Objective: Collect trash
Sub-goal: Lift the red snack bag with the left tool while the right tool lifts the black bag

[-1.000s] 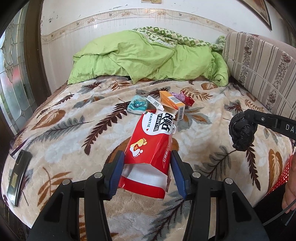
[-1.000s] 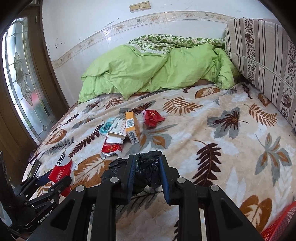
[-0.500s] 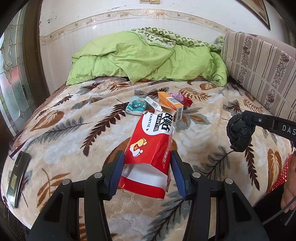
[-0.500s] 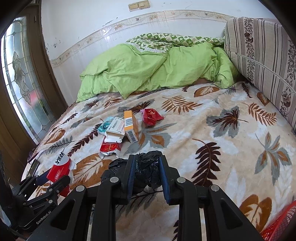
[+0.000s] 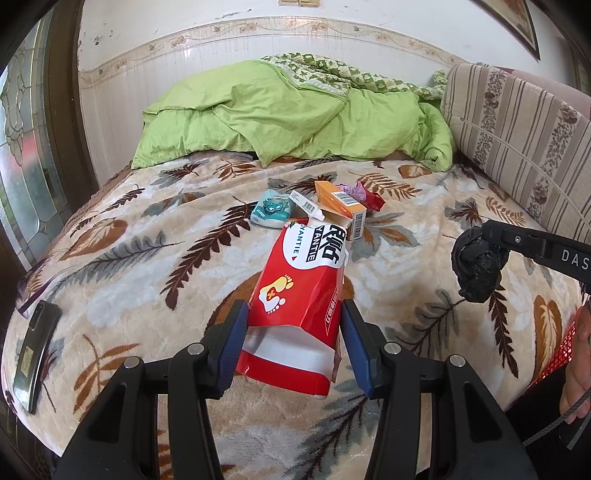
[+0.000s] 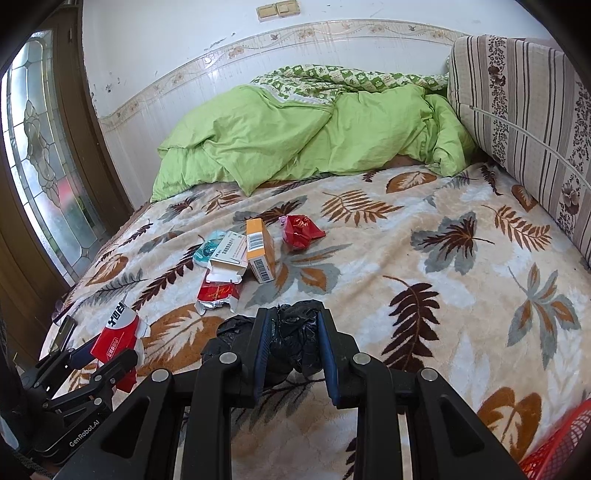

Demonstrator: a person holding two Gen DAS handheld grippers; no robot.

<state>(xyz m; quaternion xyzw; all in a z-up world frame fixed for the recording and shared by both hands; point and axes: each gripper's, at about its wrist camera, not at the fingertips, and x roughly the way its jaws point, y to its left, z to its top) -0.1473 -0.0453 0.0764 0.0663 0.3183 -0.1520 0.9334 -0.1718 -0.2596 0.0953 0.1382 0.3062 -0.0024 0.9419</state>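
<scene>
Little change since a second ago: left gripper [image 5: 293, 341] jaws still clamped on red carton [image 5: 303, 291], right gripper [image 6: 293, 356] on black bag [image 6: 291, 341]. Remaining trash ahead on bed [image 6: 424, 302]; red basket [image 6: 554, 454] right of jaws, likely next.

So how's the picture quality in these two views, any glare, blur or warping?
Left wrist view: sharp, soft daylight, fisheye bends the wall border, corners black. Right wrist view: equally sharp, the stained-glass window is bright but not blown out, and the bed bulges from distortion.
</scene>
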